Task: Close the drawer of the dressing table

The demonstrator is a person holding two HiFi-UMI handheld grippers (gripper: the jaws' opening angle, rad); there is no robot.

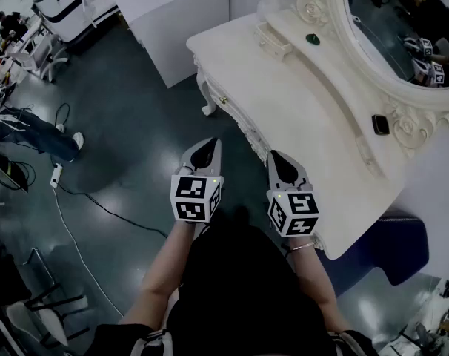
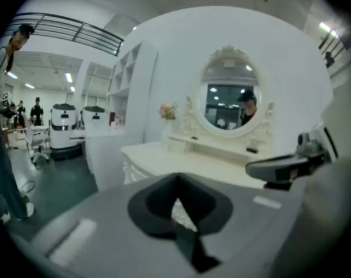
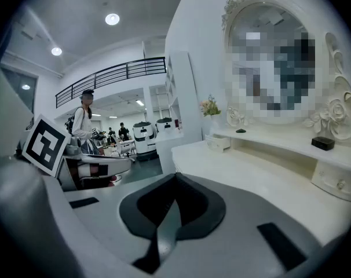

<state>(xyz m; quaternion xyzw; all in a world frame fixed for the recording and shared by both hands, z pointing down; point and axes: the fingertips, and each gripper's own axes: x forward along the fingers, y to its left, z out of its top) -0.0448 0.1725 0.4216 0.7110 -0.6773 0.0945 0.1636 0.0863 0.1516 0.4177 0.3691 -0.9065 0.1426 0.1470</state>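
Right gripper jaws together, empty, facing dressing table; small drawer ajar beyond, under mirror.

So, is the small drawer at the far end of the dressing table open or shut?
Open: the small drawer sticks out from the raised shelf over the tabletop, and its open top shows.

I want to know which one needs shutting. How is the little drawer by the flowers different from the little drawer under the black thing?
The far drawer, beside the flowers, sticks out open; the near drawer, under the black thing, is pushed in flat. The far drawer shows its side; the near drawer shows only its front and knob. Both are small and white.
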